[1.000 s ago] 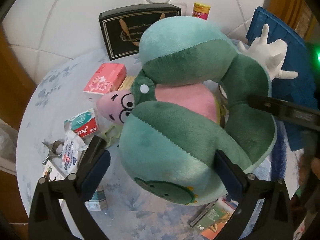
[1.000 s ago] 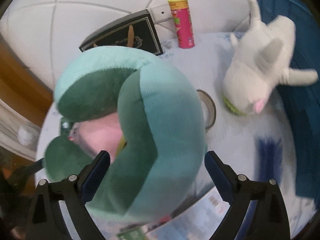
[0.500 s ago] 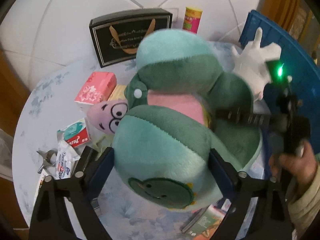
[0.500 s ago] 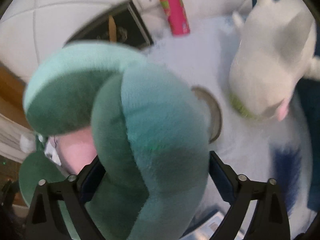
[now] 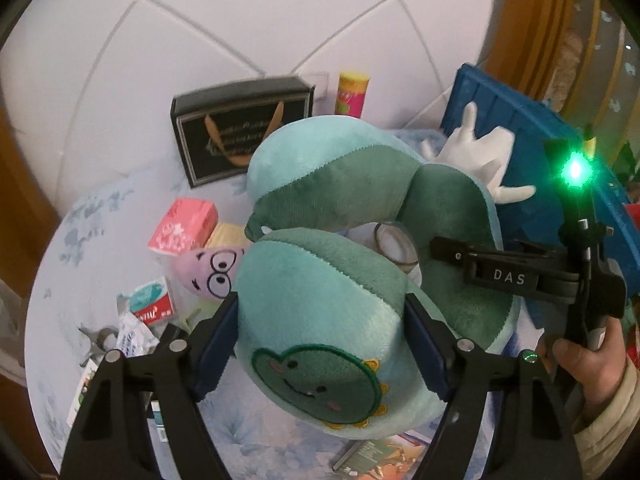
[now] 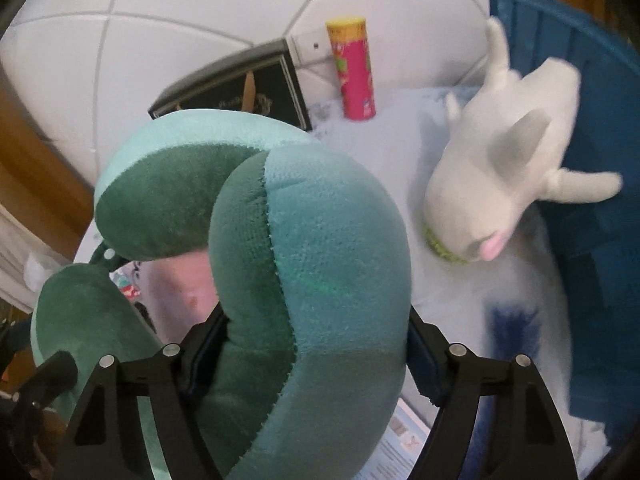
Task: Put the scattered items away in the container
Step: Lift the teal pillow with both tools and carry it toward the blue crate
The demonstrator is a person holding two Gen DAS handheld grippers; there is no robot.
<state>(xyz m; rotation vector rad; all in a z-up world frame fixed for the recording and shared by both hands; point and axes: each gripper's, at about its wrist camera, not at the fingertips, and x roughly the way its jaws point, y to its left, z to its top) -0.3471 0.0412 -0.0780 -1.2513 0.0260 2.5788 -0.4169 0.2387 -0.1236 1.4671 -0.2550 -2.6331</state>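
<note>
The one thing I can read plainly is "DAS", in pale capitals on the black body of my right gripper point(image 5: 508, 276), seen from my left wrist. The black gift box point(image 5: 240, 136) carries gold script too blurred to make out. The red-and-white packet point(image 5: 154, 308) on the worktop point(image 5: 80, 240) shows lettering I cannot read for certain.

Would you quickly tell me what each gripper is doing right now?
Left gripper: closed on the neck pillow.
Right gripper: closed on the neck pillow.
</note>
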